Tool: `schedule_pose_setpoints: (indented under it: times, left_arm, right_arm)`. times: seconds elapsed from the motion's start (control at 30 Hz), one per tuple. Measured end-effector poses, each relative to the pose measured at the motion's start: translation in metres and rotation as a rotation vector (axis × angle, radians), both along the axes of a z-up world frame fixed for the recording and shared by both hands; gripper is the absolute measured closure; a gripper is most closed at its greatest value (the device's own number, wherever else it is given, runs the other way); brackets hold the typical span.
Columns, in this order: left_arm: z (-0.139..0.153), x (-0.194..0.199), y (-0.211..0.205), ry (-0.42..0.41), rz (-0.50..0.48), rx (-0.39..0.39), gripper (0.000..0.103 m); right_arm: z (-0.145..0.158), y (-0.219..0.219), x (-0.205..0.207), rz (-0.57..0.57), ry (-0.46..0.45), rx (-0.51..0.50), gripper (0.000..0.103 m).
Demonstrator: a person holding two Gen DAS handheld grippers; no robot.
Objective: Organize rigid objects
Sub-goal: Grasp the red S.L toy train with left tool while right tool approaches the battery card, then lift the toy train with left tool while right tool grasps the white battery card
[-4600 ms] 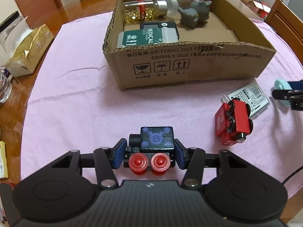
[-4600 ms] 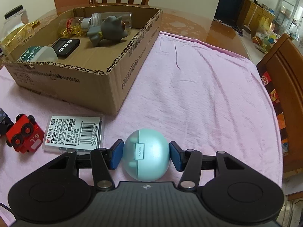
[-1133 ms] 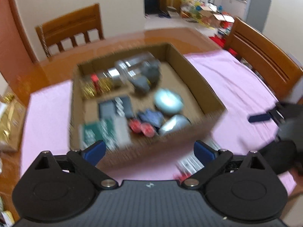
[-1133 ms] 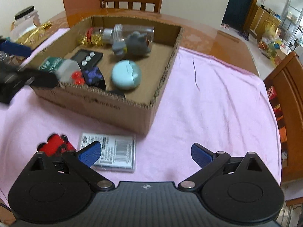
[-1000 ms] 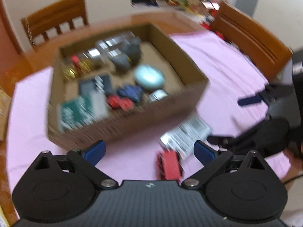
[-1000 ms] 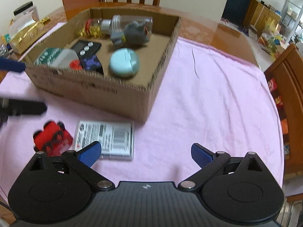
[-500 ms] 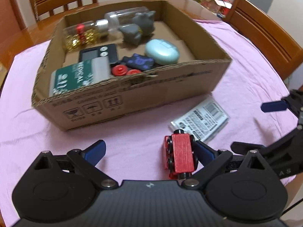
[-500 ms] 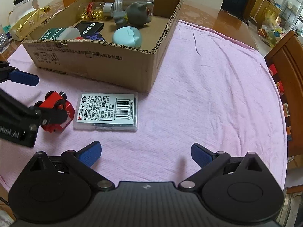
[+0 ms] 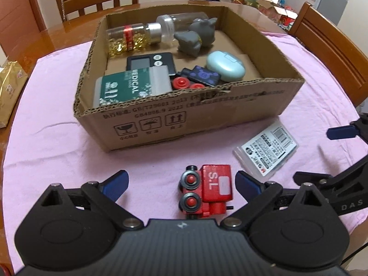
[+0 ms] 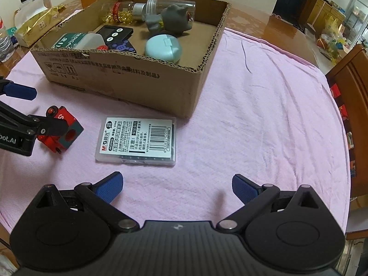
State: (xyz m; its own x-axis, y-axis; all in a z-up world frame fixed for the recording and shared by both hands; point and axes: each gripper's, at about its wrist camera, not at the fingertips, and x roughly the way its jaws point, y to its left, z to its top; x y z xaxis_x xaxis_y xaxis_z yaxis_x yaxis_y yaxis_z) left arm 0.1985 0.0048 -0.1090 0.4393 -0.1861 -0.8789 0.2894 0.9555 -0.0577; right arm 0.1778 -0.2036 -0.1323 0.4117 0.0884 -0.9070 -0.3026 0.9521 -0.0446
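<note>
A red toy train (image 9: 207, 189) lies on the pink cloth between the open jaws of my left gripper (image 9: 181, 182), nearer the right finger; it also shows in the right wrist view (image 10: 61, 132). A clear plastic case with a barcode label (image 10: 136, 139) lies flat just ahead of my open, empty right gripper (image 10: 177, 186); it also shows in the left wrist view (image 9: 266, 150). The cardboard box (image 9: 184, 117) holds a teal earbud case (image 9: 225, 65), a blue toy car (image 9: 200, 77), a green medical pack (image 9: 131, 87), a timer, two bottles and a grey figure.
A gold foil bag (image 10: 36, 26) and a jar (image 10: 32, 1) stand left of the box. Wooden chairs (image 9: 331, 53) ring the table. The pink cloth (image 10: 264, 115) lies open to the right of the box.
My left gripper has dropped lower and closer, so the red train now sits between its open jaws. My right gripper has come down toward the plastic case. Both are still open.
</note>
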Motion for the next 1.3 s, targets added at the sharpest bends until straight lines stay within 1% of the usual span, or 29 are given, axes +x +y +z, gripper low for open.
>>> schedule_pose_setpoints:
  times: [0.13,0.2,0.27,0.33,0.4,0.5,0.57,0.63,0.8,0.97,1.17,1.3]
  left_arm:
    - [-0.008,-0.002,-0.011,0.019,-0.032,-0.007,0.004]
    - [-0.012,-0.004,-0.017,0.013,-0.056,-0.004,0.004]
    - [-0.017,-0.005,-0.020,-0.011,-0.066,0.029,0.004]
    - [-0.022,-0.004,-0.019,-0.017,-0.065,0.057,0.004]
    - [-0.026,-0.002,-0.012,-0.004,-0.044,0.064,0.004]
    - [-0.027,-0.001,0.003,-0.009,-0.015,0.065,0.003]
    - [-0.028,0.001,0.011,-0.012,0.014,0.073,0.001]
    - [-0.028,0.002,0.018,-0.001,0.049,0.057,0.001]
    - [-0.028,-0.001,0.016,-0.007,0.069,0.062,0.001]
    - [-0.028,-0.006,0.015,-0.012,0.064,0.058,0.001]
    - [-0.028,-0.005,0.012,-0.007,0.059,0.063,0.001]
    - [-0.028,-0.003,0.014,-0.007,0.067,0.059,0.001]
  right_arm:
    - [-0.003,0.002,0.000,0.008,0.008,0.000,0.001]
    - [-0.005,0.002,-0.001,0.008,0.007,0.007,0.001]
    - [-0.007,0.002,-0.001,0.008,0.010,0.005,0.001]
    - [-0.008,0.002,-0.001,0.008,0.011,0.001,0.001]
    - [-0.009,0.000,-0.002,0.007,0.009,0.000,0.001]
    - [-0.011,-0.002,-0.001,0.002,0.011,-0.001,0.001]
    - [-0.013,-0.004,0.000,-0.002,0.014,-0.001,0.001]
    - [-0.016,-0.006,0.000,-0.002,0.019,0.007,0.001]
    - [-0.020,-0.001,-0.002,0.027,0.029,0.058,0.001]
    - [-0.023,0.017,0.003,0.076,-0.005,0.100,0.000]
    - [-0.026,0.041,0.012,0.104,-0.067,0.073,0.000]
    - [-0.027,0.044,0.017,0.106,-0.081,0.078,0.000]
